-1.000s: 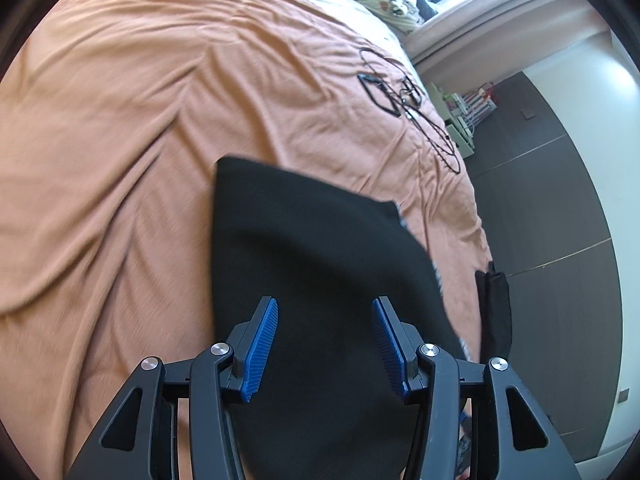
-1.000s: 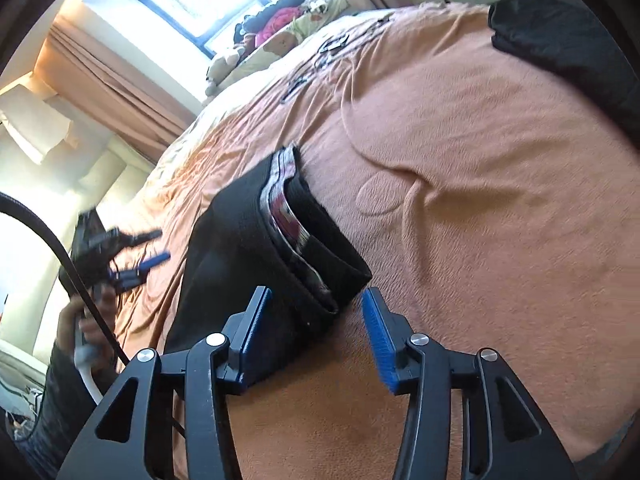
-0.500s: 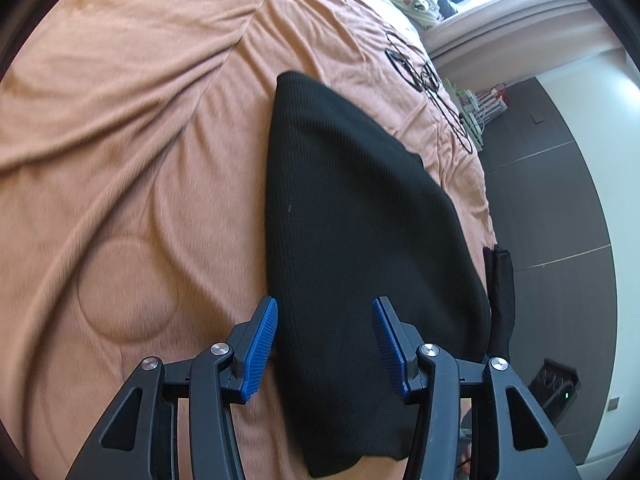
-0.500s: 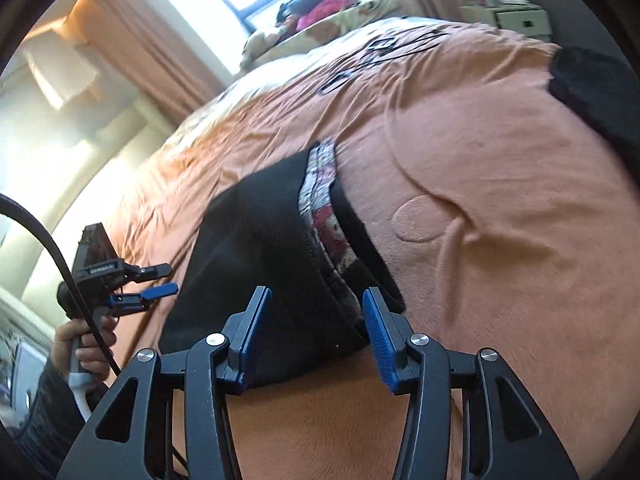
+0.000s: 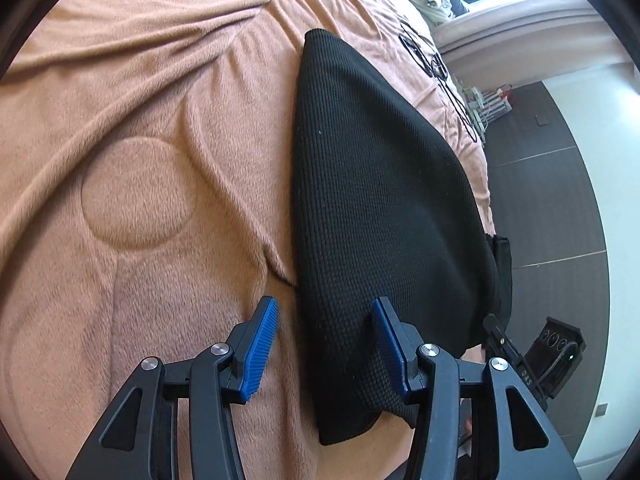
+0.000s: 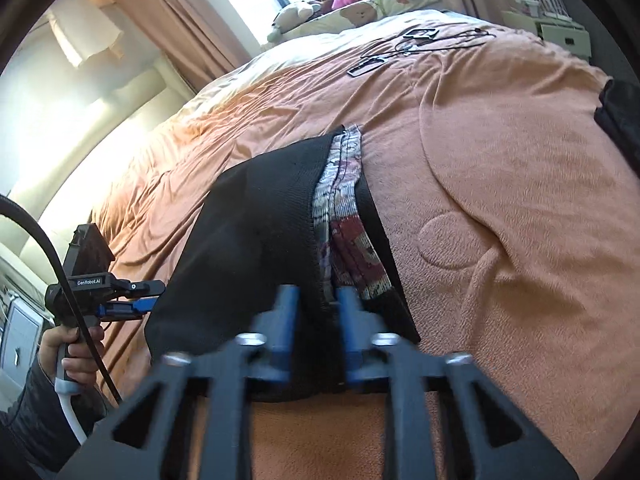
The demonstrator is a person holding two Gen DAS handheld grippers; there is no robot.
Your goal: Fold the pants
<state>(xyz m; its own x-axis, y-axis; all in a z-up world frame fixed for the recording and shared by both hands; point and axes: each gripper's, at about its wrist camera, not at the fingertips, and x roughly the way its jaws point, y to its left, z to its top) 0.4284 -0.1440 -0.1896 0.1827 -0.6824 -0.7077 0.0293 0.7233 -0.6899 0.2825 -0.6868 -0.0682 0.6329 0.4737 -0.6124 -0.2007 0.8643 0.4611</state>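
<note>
Right gripper [image 6: 314,328] newly closed on pants [image 6: 256,248], lengthwise away

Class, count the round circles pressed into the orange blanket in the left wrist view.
1: a stitched circle on the orange blanket, left of the black pants. More may be hidden under the pants.

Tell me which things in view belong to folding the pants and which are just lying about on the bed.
Part of the job:
- black pants, patterned lining showing at the waistband
- right gripper, clamped on the waistband edge
- left gripper, open over the other end
- orange bedspread, the folding surface

Lying about:
- cables and black frames
- second dark garment
- stuffed toys
</note>
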